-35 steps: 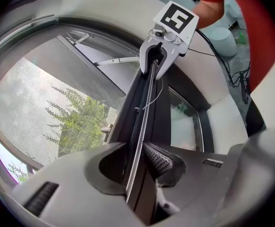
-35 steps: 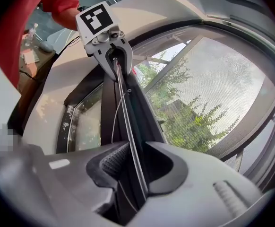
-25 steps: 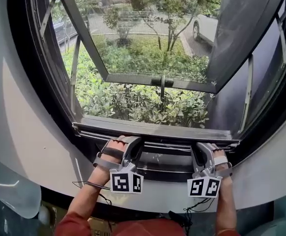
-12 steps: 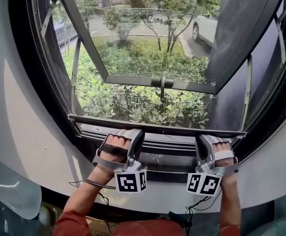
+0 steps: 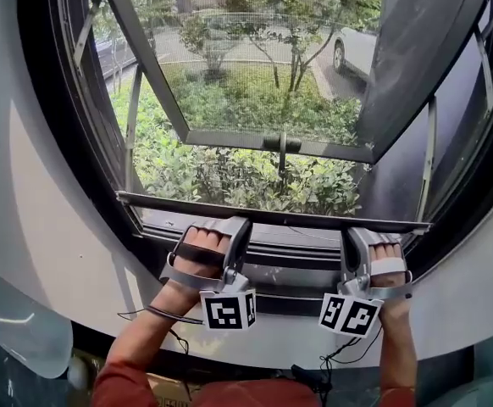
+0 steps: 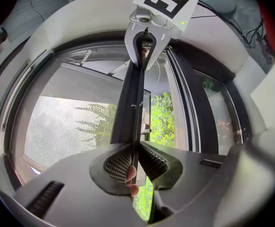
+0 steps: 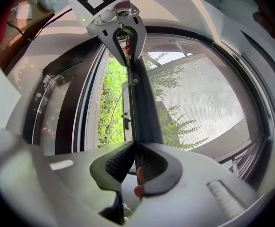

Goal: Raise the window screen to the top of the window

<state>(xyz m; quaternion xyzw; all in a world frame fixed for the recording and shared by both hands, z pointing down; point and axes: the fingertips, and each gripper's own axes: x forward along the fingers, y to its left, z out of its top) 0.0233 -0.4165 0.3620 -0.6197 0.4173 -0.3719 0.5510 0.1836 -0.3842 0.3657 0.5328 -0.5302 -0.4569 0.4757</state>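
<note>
The screen [image 5: 255, 83] was seen stretched over the window opening. Its bar [image 5: 272, 217] was found low down, just above the sill [image 5: 272, 261] and well below the top of the window. The bar was held level, and it reached from one side of the frame to the other. Mesh was seen above the bar, and a thin open gap was left under it.

The bar was gripped left of its middle by the left gripper [image 5: 219, 225]. In the left gripper view its jaws were seen nearly closed, with the thin edge of the bar pinched between the ribbed pads [image 6: 116, 162].

Near its right end the bar was gripped by the right gripper [image 5: 372, 231]. Its jaws had just been closing. In the right gripper view they were seen nearly closed too, with the bar's edge squeezed between them.

Both grippers were pointed level at the window. Each one was held from behind by a hand, the left hand [image 5: 197, 257] and the right hand [image 5: 386, 265].

Past the mesh, a glass sash [image 5: 229, 138] was seen pushed open outwards, with a handle [image 5: 280, 142] on its lower rail. Green bushes [image 5: 246, 176] were seen below it, and a car [image 5: 357, 49] was parked at the upper right. The window was ringed by a pale wall [image 5: 52, 227].
</note>
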